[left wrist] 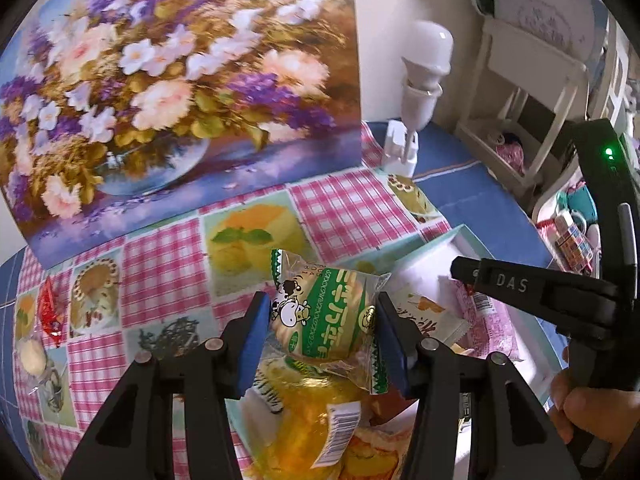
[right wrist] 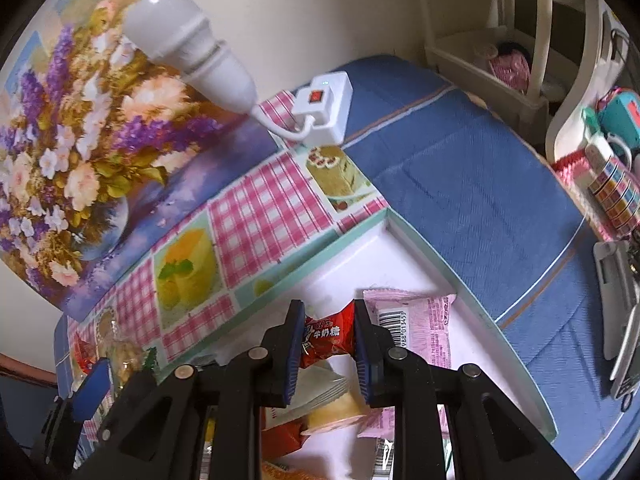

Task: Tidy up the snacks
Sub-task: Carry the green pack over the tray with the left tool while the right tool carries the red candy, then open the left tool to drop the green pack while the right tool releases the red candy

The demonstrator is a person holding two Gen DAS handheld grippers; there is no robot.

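My left gripper (left wrist: pixel 319 314) is shut on a round cake in a clear, green-printed wrapper with a cow drawing (left wrist: pixel 320 312), held above a pile of snacks. My right gripper (right wrist: pixel 326 334) is shut on a small red milk candy (right wrist: pixel 326 336) and holds it over the white box with a mint-green rim (right wrist: pixel 404 228). In the box lie a pink wrapped snack (right wrist: pixel 424 320), a cream packet (right wrist: pixel 320 388) and other packets. The right gripper also shows in the left wrist view (left wrist: pixel 520 284), above the box (left wrist: pixel 466 236).
A yellow jelly-like snack (left wrist: pixel 316 416) lies under my left gripper. A red candy (left wrist: pixel 50 312) and a pale cake (left wrist: pixel 32 354) lie on the pink checked mat (left wrist: pixel 160 276). A flower painting (left wrist: pixel 160 80) leans at the back, beside a white lamp (left wrist: pixel 424 80) and a shelf (left wrist: pixel 532 92).
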